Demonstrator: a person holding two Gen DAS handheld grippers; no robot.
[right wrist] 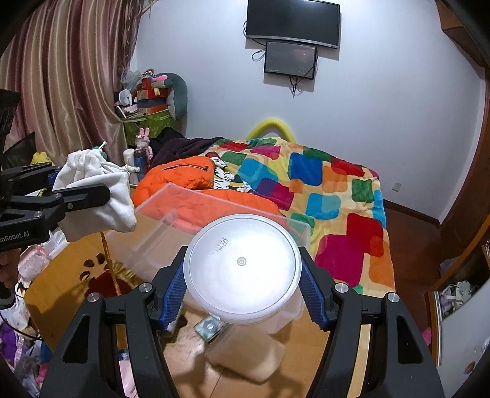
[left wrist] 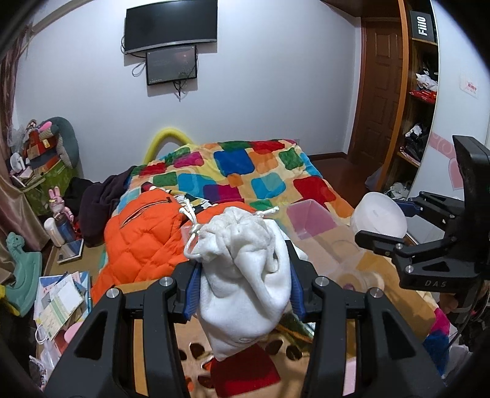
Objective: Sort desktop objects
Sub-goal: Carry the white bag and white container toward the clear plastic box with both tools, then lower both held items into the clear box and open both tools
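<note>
Beyond both sets of fingers lies a bed under a blanket [left wrist: 245,171] of bright coloured squares, with an orange quilted jacket [left wrist: 144,232] heaped on its near end. On the white wall behind hang a dark monitor [left wrist: 171,26] and a smaller screen [left wrist: 171,64] just under it. Striped curtains [right wrist: 61,76] fall along the left side in the right wrist view.

The left gripper [left wrist: 243,294] holds a white drawstring pouch [left wrist: 245,275] between its blue pads, which press on both sides of the cloth; the pouch bulges above the fingers and sags below them, its knotted cord ends sticking out at the top. It hangs in the air over a tan worktop [left wrist: 153,352] with dark paw-print marks.

The right gripper [right wrist: 242,290] clamps a round white plastic tub [right wrist: 242,266], the pads set against its sides and the flat round face turned toward the camera. Just past these fingers, and partly behind the tub, stands a clear plastic box [right wrist: 159,232] on the worktop; seen from the left wrist it shows a pink tint. Below the tub, between the finger bases, a small greenish object lies on the worktop, too blurred to tell.

Each gripper shows at the edge of the other's view, well apart, the pouch to the left of the tub.
</note>
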